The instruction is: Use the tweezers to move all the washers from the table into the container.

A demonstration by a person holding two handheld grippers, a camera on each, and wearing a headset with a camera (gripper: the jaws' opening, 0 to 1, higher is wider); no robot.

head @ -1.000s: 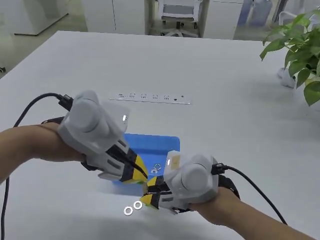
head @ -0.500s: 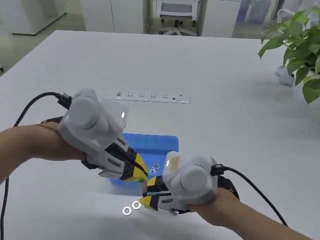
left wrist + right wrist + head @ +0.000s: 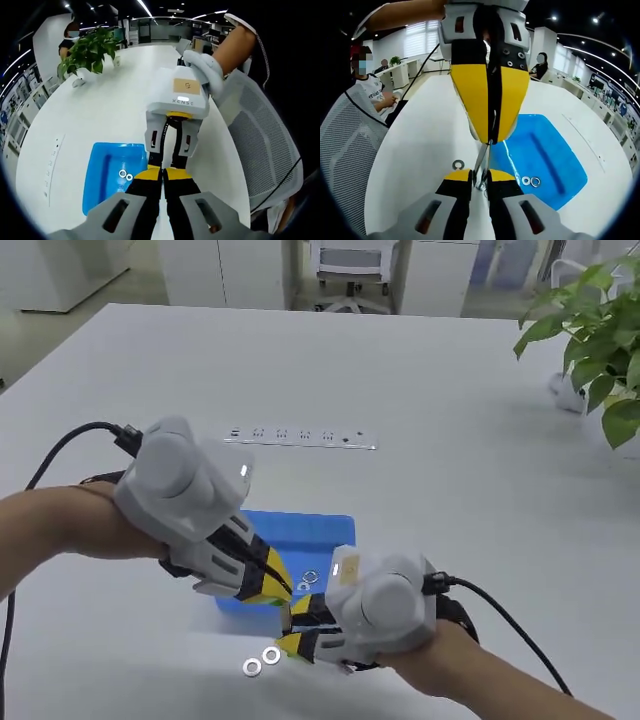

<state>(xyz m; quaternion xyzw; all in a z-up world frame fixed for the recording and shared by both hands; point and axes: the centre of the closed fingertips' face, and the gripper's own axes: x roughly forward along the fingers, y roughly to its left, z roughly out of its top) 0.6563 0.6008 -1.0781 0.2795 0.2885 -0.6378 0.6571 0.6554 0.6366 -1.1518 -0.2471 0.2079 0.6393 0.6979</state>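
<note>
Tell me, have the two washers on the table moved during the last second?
No. The washers keep their place beside the blue container; only the view shifted slightly.

Two washers (image 3: 525,180) in blue container (image 3: 300,528), two loose washers (image 3: 271,654) just outside

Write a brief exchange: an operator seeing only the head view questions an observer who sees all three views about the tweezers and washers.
Operator: The left gripper and right gripper meet tip to tip. Where are the tweezers?
Observer: In the right gripper view they run from the left gripper's shut jaws into the right gripper's jaws, shut on them.
Operator: How many washers are in the container?
Observer: The left gripper view shows two, side by side, on the blue container's floor.
</note>
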